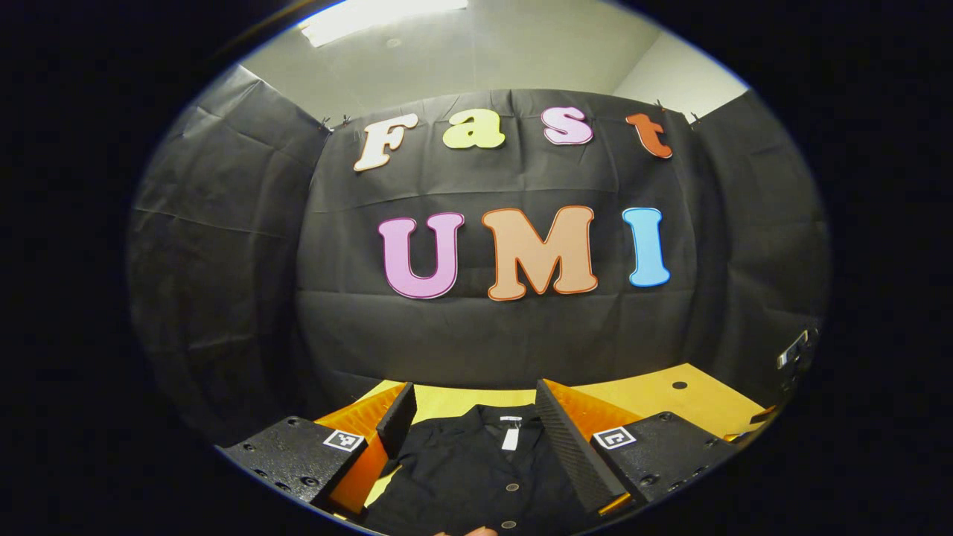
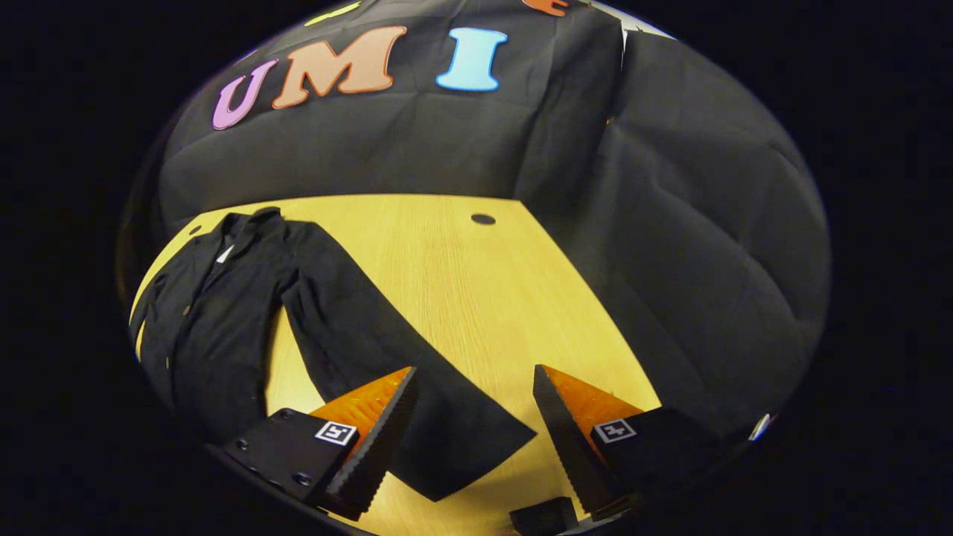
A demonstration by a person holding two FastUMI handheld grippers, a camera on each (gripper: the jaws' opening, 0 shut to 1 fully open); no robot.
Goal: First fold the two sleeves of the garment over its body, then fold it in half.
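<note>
A black button-front shirt (image 2: 216, 313) lies flat on the yellow wooden table (image 2: 476, 298), collar toward the far wall. One long sleeve (image 2: 387, 372) stretches out across the table toward the right gripper view's camera. My right gripper (image 2: 474, 387) hovers open above that sleeve's cuff end, holding nothing. In the left gripper view my left gripper (image 1: 473, 406) is open too, raised over the shirt (image 1: 476, 469) near its collar and white neck label (image 1: 511, 435), with nothing between its fingers.
The table (image 1: 670, 402) has a small round dark hole (image 2: 483, 219) near its far edge. Black cloth walls close off the back and both sides. Bare tabletop lies to the right of the outstretched sleeve.
</note>
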